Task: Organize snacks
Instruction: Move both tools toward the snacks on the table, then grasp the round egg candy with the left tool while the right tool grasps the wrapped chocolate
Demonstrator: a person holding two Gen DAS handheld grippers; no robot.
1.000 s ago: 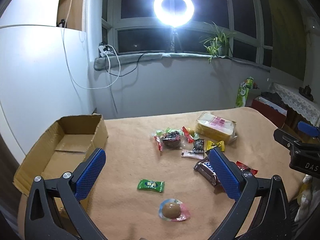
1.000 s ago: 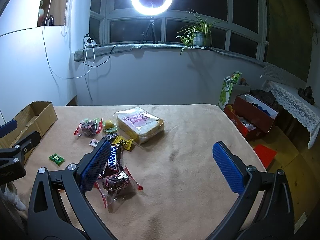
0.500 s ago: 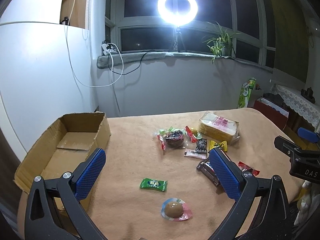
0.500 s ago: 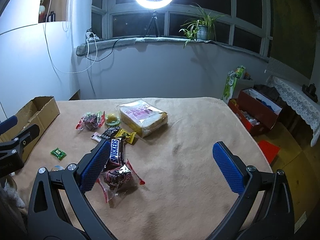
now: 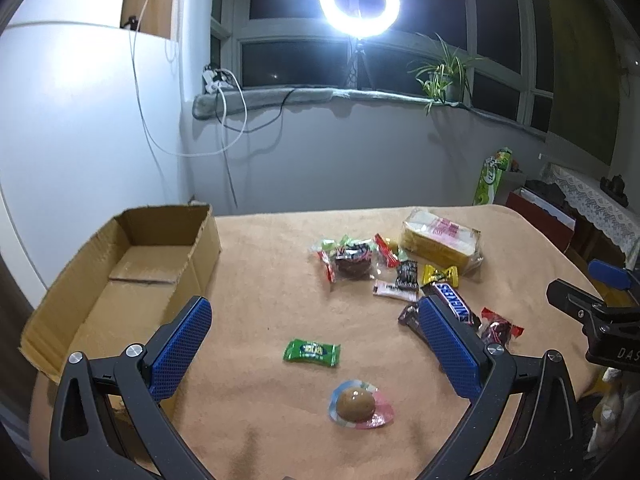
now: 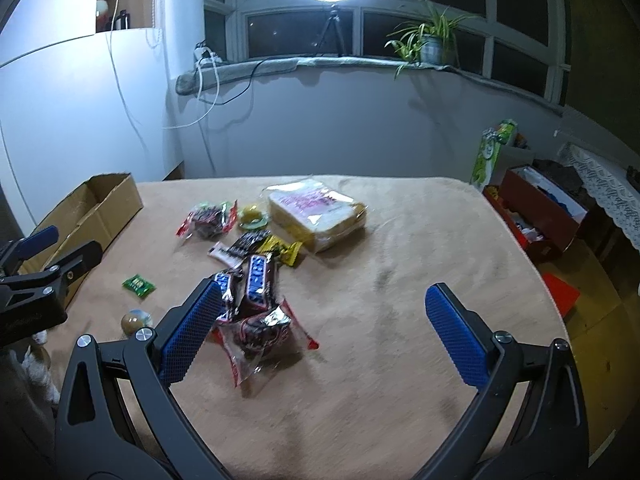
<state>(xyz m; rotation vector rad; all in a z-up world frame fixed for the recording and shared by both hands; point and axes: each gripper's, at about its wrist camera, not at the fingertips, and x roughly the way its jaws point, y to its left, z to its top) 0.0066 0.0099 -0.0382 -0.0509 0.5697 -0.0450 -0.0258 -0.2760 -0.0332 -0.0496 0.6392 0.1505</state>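
Fingers on both the left gripper [image 5: 316, 350] and right gripper [image 6: 326, 330] spread wide, holding nothing, view has crept closer over the last second, so all snacks [image 5: 394, 264] still on the table [image 5: 260, 272], cardboard box [image 5: 132, 264] empty.

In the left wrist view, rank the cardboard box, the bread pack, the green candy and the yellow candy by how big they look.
1. cardboard box
2. bread pack
3. green candy and yellow candy: near alike; the green lies nearer the camera, so unranked.
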